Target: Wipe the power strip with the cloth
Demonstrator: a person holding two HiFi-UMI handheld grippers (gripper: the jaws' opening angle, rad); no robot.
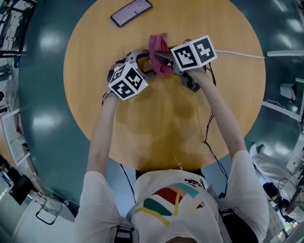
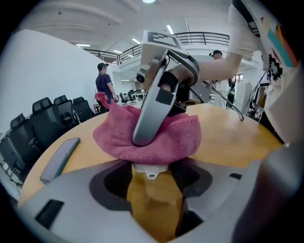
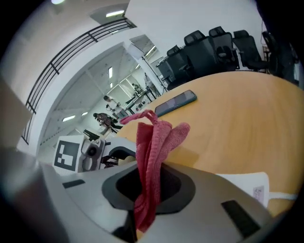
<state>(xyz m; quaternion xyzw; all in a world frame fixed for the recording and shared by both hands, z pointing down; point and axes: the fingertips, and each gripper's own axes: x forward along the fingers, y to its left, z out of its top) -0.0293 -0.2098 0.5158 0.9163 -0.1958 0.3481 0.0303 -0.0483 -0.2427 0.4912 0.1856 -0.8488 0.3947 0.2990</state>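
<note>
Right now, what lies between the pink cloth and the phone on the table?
Nothing but bare table. The head view shows plain wood between the cloth and the phone; the left gripper view agrees.

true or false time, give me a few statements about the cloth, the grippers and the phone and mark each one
1. The right gripper has the pink cloth pinched between its fingers. True.
2. The left gripper is shut on the cloth. False: its fingers stand apart and grip nothing.
3. The phone lies on top of the cloth. False: it lies apart from the cloth, on the bare table, farther from the person.
4. A white cable runs from the power strip toward the table's right edge. True.
</note>
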